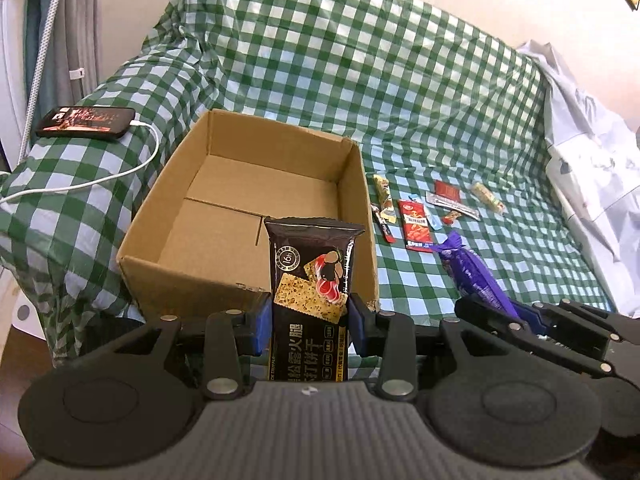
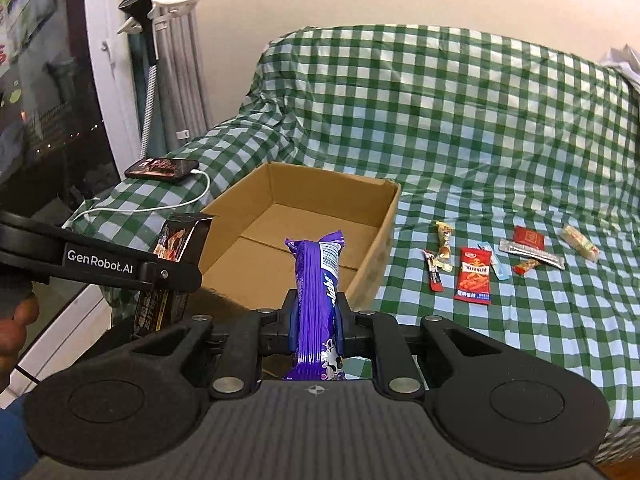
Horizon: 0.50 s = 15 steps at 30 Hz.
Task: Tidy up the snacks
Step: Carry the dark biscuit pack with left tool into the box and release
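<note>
With the left tongs (image 1: 310, 322) clamped on the black cracker pack (image 1: 310, 276) and the right tongs (image 2: 316, 320) pinching the purple wafer pack (image 2: 318, 280) just short of the empty cardboard box (image 1: 160, 256), either upright wrapper could clip its near wall and slip.

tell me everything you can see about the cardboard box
The cardboard box is plain brown corrugated card, rectangular, open at the top with no flaps showing. Its inside is empty; seams of the folded bottom panels cross the floor. It sits upright on the green-and-white checked cloth, left of the loose snacks. Nothing touches it: the black cracker pack and purple pack are held near its front edge.
</note>
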{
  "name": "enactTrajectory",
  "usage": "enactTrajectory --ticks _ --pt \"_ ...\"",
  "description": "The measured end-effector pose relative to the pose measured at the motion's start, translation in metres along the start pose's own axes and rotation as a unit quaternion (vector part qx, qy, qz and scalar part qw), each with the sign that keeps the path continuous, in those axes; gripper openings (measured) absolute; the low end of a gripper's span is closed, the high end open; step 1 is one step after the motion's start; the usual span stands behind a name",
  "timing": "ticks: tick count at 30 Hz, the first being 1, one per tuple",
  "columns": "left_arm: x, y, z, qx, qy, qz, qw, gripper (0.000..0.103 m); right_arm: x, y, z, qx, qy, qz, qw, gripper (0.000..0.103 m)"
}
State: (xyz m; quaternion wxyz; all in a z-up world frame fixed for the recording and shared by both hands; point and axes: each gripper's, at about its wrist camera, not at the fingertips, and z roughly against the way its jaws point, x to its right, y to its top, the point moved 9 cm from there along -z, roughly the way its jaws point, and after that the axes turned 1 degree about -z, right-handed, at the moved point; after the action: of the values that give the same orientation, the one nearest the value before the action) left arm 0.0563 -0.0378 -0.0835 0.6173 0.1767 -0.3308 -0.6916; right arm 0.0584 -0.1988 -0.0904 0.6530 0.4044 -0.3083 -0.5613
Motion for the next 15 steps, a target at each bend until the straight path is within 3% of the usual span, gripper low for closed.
enactTrajectory --ticks 15 --pt "-0.003 -0.003 0.016 0.02 -0.013 0.008 0.9997 0.043 -0.015 -0.004 0.008 0.002 -0.006 0.019 1.0 0.018"
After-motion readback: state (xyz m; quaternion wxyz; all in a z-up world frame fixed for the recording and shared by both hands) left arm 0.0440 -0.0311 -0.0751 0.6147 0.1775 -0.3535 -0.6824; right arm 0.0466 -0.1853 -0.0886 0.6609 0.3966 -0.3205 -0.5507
